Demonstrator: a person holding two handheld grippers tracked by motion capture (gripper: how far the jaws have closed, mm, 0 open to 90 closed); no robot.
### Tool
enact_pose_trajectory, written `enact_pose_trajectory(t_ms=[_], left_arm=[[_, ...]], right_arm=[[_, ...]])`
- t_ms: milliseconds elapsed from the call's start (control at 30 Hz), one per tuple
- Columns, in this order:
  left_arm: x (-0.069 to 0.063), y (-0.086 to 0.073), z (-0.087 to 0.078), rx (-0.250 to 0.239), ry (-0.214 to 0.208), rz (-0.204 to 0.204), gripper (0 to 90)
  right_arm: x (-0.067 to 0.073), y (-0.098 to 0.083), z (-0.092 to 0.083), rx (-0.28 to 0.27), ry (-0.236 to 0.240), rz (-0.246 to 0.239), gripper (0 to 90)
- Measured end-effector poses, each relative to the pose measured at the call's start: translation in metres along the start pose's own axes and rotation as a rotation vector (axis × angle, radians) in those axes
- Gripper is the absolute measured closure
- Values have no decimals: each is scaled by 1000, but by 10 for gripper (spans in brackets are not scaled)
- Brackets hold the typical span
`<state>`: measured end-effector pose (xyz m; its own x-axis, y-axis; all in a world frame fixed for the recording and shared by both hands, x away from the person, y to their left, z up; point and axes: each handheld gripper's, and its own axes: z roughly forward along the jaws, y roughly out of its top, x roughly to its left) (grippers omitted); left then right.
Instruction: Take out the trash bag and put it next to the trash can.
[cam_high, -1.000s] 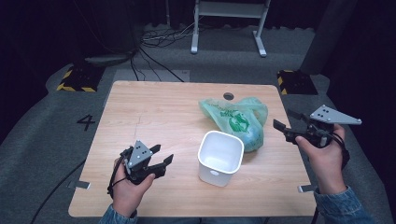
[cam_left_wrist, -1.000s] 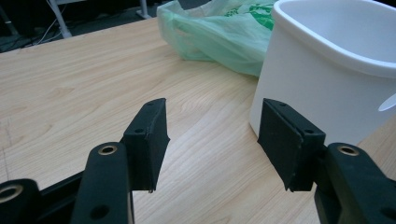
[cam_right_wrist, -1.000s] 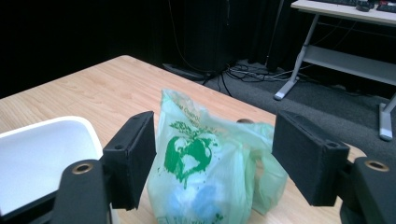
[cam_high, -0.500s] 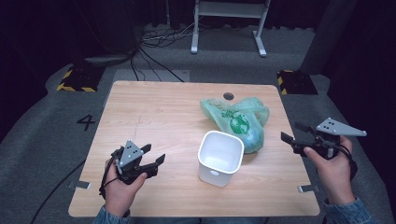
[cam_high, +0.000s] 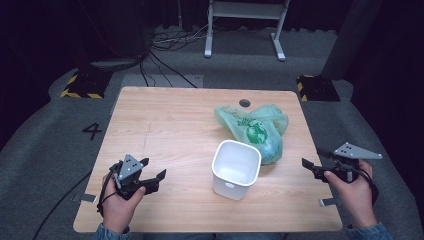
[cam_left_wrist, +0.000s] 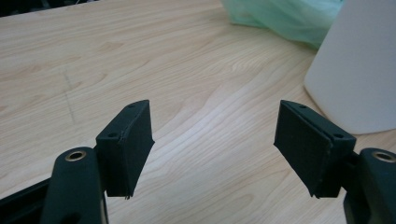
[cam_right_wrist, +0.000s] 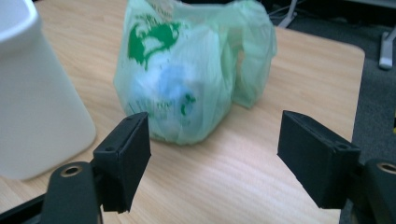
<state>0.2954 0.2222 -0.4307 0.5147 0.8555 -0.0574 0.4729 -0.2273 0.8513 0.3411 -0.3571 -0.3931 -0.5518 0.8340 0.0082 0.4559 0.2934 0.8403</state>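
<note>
The right tool (cam_high: 316, 161) hangs at the right edge of the counter (cam_high: 175, 120), its jaws spread wide and holding nothing; in the right gripper view they frame the green plastic bag (cam_right_wrist: 187, 74), which lies near but apart from them. The left tool (cam_high: 150, 176) is also spread and empty, low over the near left part of the counter. The bag lies just behind the white bin (cam_high: 236, 169), touching it. The step seems to be the approach. The next move probably calls for the right tool to advance and pinch a fold of the bag.
</note>
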Motion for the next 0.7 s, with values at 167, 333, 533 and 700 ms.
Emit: enact_pose_trajectory(t_ms=[167, 333, 533, 700], left_arm=[[8, -11, -2, 14, 16, -4, 274], [17, -21, -1, 43, 28, -4, 263], [30, -33, 4, 93, 43, 19, 255], [39, -44, 9, 124, 47, 25, 238]], right_arm=[[-3, -16, 7, 32, -14, -9, 252], [-5, -31, 14, 55, -10, 1, 239], [-8, -48, 24, 81, -10, 10, 221], [-9, -60, 32, 103, -5, 12, 209]])
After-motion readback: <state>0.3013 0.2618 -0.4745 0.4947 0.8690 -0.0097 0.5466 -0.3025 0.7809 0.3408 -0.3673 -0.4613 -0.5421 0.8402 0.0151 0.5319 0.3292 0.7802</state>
